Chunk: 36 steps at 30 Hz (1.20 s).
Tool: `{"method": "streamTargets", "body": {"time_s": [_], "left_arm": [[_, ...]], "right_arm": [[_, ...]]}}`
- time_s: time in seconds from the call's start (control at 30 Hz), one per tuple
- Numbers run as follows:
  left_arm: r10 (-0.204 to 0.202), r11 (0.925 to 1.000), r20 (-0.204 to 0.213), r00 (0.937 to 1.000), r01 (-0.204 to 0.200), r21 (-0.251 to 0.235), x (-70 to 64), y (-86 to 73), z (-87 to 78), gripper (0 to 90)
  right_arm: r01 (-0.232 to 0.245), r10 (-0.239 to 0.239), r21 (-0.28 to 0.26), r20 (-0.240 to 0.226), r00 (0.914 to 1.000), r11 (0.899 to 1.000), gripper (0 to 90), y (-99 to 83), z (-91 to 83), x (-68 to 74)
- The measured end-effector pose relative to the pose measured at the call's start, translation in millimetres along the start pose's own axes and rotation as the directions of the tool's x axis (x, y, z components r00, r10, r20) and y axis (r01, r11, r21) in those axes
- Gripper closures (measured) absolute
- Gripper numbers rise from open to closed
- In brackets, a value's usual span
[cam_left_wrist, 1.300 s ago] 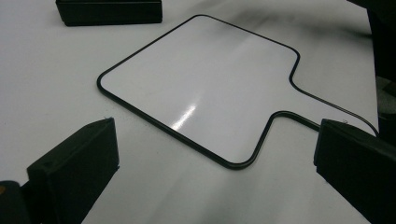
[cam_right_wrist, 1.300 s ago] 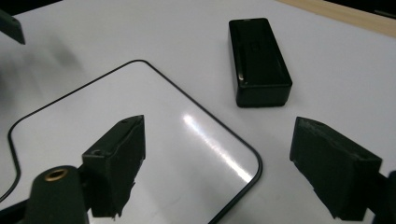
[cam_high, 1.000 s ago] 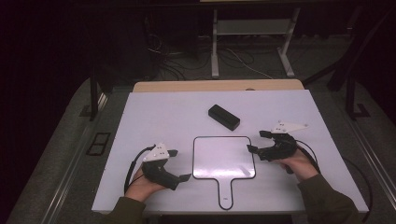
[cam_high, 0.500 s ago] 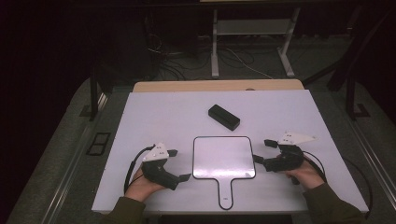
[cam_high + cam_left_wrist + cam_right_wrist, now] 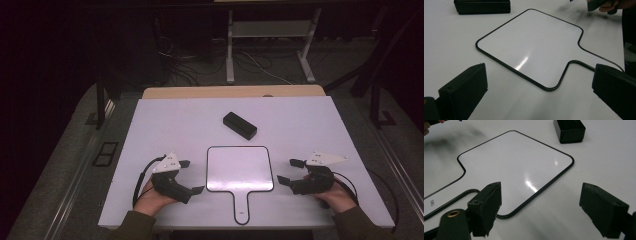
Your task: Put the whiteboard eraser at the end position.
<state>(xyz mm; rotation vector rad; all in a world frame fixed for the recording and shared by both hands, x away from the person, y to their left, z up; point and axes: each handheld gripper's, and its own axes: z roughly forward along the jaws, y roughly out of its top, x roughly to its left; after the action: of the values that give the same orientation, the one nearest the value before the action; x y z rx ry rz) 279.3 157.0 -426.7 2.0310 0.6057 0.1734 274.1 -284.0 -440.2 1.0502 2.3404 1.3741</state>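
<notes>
- Paddle-shaped whiteboard (image 5: pixel 240 169) lies flat on the white table (image 5: pixel 165 125), near-centre; handle (image 5: pixel 241 206) points at the near edge.
- Left gripper (image 5: pixel 191 176) rests on the table just left of the board, not touching it. Jaws spread wide, nothing between them.
- Left gripper view: board's near-left corner (image 5: pixel 549 88) sits between the two jaws, farther out on the table.
- Right gripper (image 5: pixel 290 171) sits just right of the board, apart from it. Jaws released too, empty.
- Right gripper view: board edge (image 5: pixel 541 190) runs between the jaws, beyond them; no contact.
- Black rectangular block (image 5: pixel 239 125) lies far of the board, slightly diagonal, close to its far edge but separate.
- Both hands grip the tool bodies at the near table edge.
</notes>
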Motion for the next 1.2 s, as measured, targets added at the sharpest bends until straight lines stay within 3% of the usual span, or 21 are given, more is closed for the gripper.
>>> {"method": "streamTargets", "body": {"time_s": [0.67, 1.2], "left_arm": [[0.0, 1.0, 0.002, 1.0, 0.0, 0.003, -1.1, -0.4, 2.2, 0.0], [-0.002, 1.0, -0.001, 1.0, 0.002, 0.004, -0.1, 0.0, 2.0, 0.0]], "right_arm": [[-0.012, 0.012, 0.007, -0.008, 0.9999, 1.0, 16.7, -18.1, -16.0, 1.1], [-0.008, 0.008, -0.001, -0.005, 1.0, 1.0, 15.1, -17.8, -16.9, 0.2]]}}
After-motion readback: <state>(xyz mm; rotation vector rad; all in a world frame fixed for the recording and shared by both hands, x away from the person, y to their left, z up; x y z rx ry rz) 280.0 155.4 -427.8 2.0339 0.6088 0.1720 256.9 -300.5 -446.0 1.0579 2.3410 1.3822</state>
